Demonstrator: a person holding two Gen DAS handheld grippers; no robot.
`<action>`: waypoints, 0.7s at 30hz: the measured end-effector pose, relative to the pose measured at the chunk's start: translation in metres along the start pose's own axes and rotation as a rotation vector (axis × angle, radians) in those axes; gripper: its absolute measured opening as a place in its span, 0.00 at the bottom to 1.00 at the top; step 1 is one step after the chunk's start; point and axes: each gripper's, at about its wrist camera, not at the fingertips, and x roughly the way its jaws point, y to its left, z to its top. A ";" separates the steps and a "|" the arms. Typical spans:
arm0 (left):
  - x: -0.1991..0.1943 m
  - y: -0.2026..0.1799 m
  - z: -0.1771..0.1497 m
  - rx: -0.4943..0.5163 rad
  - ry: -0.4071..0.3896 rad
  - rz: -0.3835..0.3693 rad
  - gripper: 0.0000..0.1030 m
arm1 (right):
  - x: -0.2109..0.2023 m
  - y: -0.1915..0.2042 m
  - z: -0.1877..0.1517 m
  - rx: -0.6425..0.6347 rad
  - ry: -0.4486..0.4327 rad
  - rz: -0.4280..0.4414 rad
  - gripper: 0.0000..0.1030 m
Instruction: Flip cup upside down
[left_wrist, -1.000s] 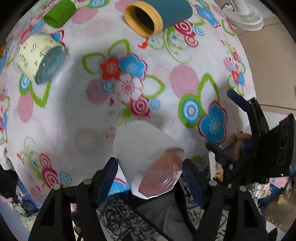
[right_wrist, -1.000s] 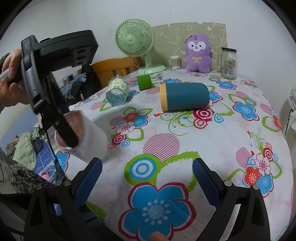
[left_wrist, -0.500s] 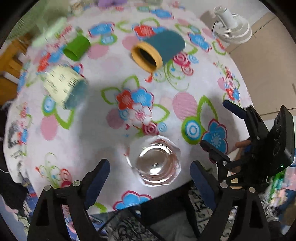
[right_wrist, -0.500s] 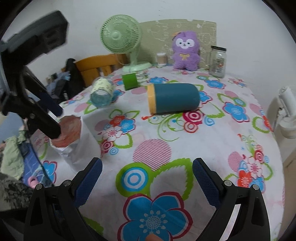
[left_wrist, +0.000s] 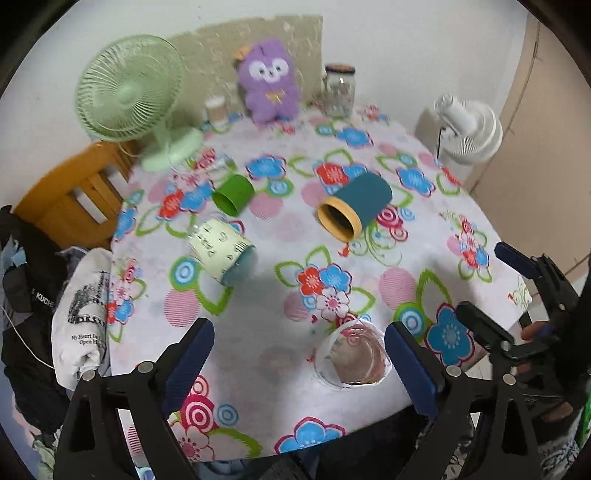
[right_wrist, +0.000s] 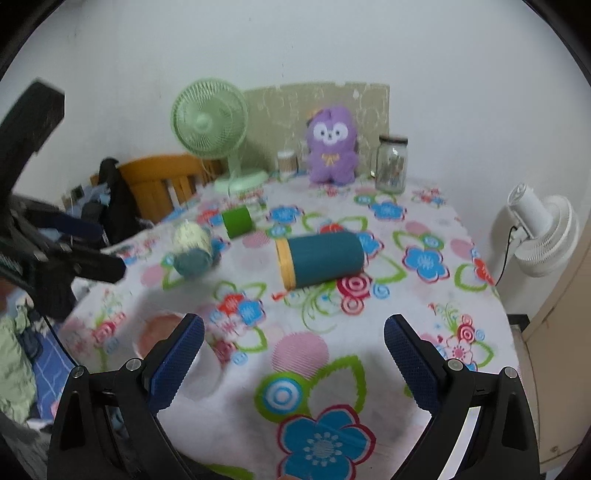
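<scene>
The clear cup (left_wrist: 351, 357) stands at lower centre on the table's (left_wrist: 280, 410) near edge, free between the left gripper's (left_wrist: 299, 360) spread fingers, the right gripper (right_wrist: 293, 354) equally wide and empty, so I judge a straight, gentle retreat best.

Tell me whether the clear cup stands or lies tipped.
Standing: the clear cup rests on the tablecloth on a flat end. Which end faces up, cannot tell.

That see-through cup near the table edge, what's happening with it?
A person holds a tool in each hand. The clear cup stands on the flowery table, just ahead of the left tool, whose jaws are wide open and not touching it. The right tool is open too, holding nothing. Further back, a teal cup, a green cup and a pale cup lie on their sides.
</scene>
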 end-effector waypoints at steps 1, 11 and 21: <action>-0.002 0.001 -0.001 -0.004 -0.007 0.001 0.92 | -0.004 0.004 0.004 -0.004 -0.010 -0.001 0.96; -0.026 0.014 -0.020 -0.065 -0.116 0.017 0.92 | -0.026 0.035 0.017 -0.042 -0.047 -0.024 0.96; -0.043 0.038 -0.044 -0.196 -0.269 0.062 0.93 | -0.047 0.057 0.030 -0.058 -0.118 -0.047 0.96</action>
